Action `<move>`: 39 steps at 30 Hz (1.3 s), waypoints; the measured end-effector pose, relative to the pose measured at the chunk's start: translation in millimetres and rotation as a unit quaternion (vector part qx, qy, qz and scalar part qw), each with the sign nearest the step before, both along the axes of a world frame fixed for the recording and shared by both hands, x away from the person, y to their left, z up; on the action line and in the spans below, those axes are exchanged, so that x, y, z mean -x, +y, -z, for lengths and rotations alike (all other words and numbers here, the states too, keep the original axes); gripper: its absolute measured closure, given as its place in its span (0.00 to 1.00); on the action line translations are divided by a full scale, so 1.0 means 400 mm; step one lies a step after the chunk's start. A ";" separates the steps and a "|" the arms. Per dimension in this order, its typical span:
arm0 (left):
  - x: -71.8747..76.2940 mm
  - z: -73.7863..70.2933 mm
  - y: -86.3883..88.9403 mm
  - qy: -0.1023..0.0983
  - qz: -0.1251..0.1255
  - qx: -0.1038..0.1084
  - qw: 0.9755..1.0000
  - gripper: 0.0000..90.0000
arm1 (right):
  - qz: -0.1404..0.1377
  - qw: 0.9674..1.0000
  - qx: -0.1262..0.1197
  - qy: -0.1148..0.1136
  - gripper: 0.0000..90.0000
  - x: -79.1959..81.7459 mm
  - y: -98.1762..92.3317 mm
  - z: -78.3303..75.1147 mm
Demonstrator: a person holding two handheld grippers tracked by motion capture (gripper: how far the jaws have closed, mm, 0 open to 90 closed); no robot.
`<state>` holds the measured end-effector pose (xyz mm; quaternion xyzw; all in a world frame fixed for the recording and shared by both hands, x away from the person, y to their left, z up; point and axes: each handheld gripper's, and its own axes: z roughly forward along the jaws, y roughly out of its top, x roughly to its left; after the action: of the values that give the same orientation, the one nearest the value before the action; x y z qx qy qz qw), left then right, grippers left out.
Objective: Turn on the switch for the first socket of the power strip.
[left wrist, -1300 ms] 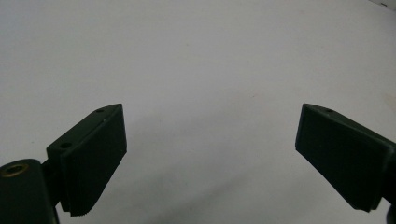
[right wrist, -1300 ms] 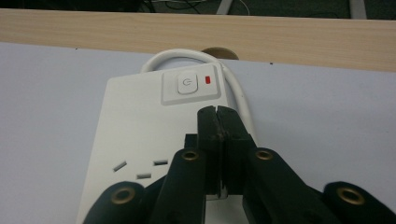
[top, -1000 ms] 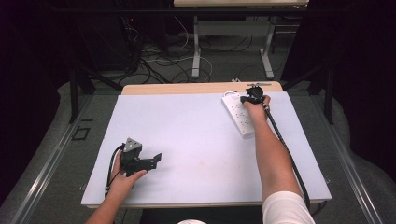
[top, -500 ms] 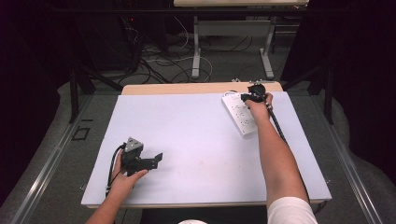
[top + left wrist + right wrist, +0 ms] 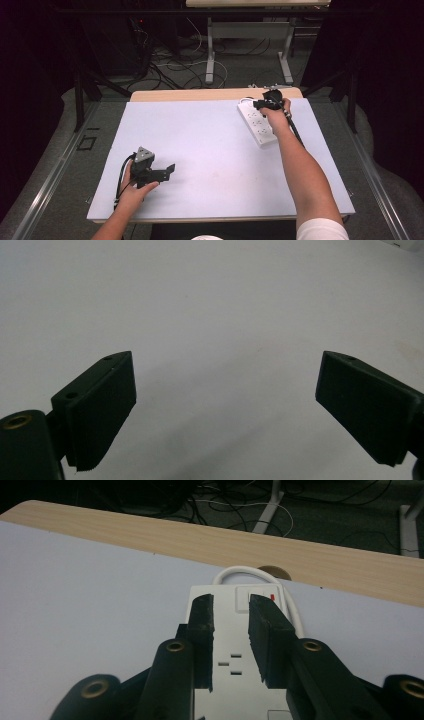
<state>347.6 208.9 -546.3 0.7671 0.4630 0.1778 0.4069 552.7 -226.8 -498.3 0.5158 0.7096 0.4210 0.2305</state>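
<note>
A white power strip (image 5: pixel 259 125) lies at the far right of the white table top (image 5: pixel 210 150), angled, with its white cable (image 5: pixel 240 571) looping off the far end. My right gripper (image 5: pixel 256 104) hovers over that far end. In the right gripper view its jaws (image 5: pixel 231 600) stand narrowly open with nothing between them; the strip (image 5: pixel 231 667) shows through the gap and a switch with a red mark (image 5: pixel 246 600) lies just past the tips. My left gripper (image 5: pixel 169 170) rests near the front left, wide open (image 5: pixel 226 360) over bare table.
A strip of wooden table edge (image 5: pixel 200 94) runs along the far side, beyond the white sheet. Past it the floor holds cables and desk legs (image 5: pixel 210 50). A dark metal frame (image 5: pixel 80 100) flanks the table on the left.
</note>
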 end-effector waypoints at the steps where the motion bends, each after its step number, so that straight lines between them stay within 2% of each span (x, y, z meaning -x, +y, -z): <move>1: 0.000 0.000 0.000 0.001 0.000 0.000 1.000 0.10 | -0.005 1.000 -0.006 0.001 0.79 0.002 0.001 -0.002; 3: 0.000 0.000 0.000 0.001 0.000 0.000 1.000 0.10 | -0.007 1.000 -0.013 0.005 0.78 0.006 0.002 -0.006; 8: -0.001 -0.001 0.001 0.001 0.003 -0.003 1.000 0.10 | -0.011 1.000 -0.008 0.004 0.74 0.017 0.003 -0.017; 10: 0.000 -0.001 0.001 0.001 0.002 -0.002 1.000 0.10 | -0.016 1.000 -0.012 0.012 0.74 0.023 0.005 -0.021; 15: -0.001 0.002 -0.001 -0.004 -0.002 0.003 1.000 0.11 | -0.024 1.000 -0.002 0.009 0.70 0.036 0.007 -0.035; 17: -0.001 0.000 0.001 0.001 0.001 0.000 1.000 0.11 | -0.027 1.000 0.004 0.011 0.67 0.042 0.009 -0.040; 20: -0.002 0.002 -0.001 -0.002 0.001 -0.001 1.000 0.11 | -0.029 0.999 0.017 0.015 0.61 0.050 0.011 -0.046; 26: -0.002 0.002 -0.002 -0.003 0.002 -0.001 1.000 0.11 | -0.035 0.999 0.016 0.034 0.51 0.067 0.014 -0.057; 35: -0.001 0.002 -0.001 -0.001 0.001 -0.002 1.000 0.11 | -0.050 0.997 0.044 0.050 0.37 0.094 0.011 -0.075; 39: -0.001 0.003 -0.002 -0.002 0.001 -0.001 1.000 0.11 | -0.054 0.996 0.044 0.059 0.30 0.104 0.005 -0.085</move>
<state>348.0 208.2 -547.4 0.7677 0.4612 0.1796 0.4069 511.0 -224.9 -464.1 0.4901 0.7667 0.3701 0.1872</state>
